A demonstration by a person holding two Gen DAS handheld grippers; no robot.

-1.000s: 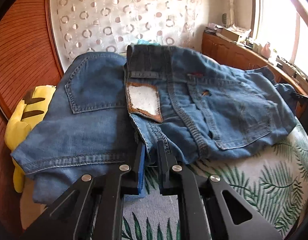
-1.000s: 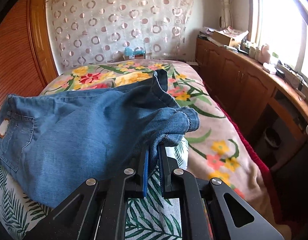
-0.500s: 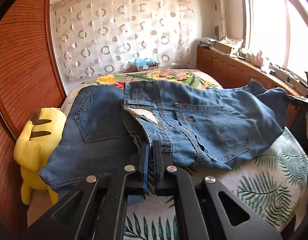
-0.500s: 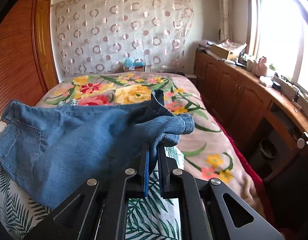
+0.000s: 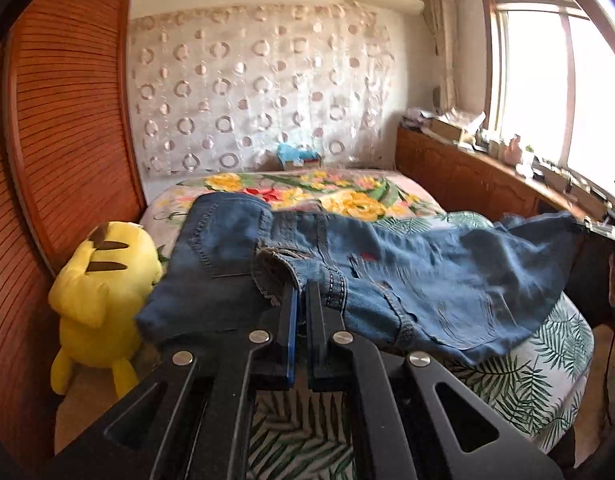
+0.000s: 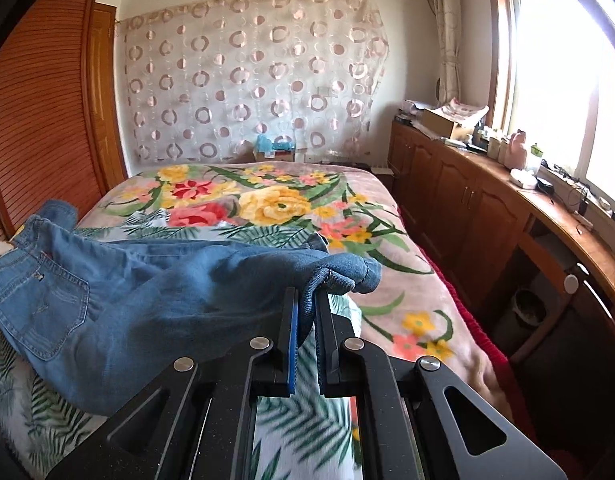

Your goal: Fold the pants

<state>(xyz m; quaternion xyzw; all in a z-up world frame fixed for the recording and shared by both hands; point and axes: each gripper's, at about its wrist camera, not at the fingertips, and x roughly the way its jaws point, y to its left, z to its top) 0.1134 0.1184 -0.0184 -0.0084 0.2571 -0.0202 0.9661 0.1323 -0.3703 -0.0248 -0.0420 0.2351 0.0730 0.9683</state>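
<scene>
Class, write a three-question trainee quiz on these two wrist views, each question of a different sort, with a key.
1. True or false: the left gripper is shut on the jeans.
2. The right gripper holds: A) the waistband, B) the leg end, C) nothing.
3. Fill in: the yellow ___ sits left of the jeans, beside the bed.

Key: 1 true; 2 B; 3 plush.

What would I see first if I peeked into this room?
First the big blue jeans stretched above the bed, pinched at one end by the left gripper and at the other by the right gripper. Next, the bright yellow plush toy sitting beside the bed by the wooden wall. Then the huge yellow and red flowers on the blanket behind the jeans.
</scene>
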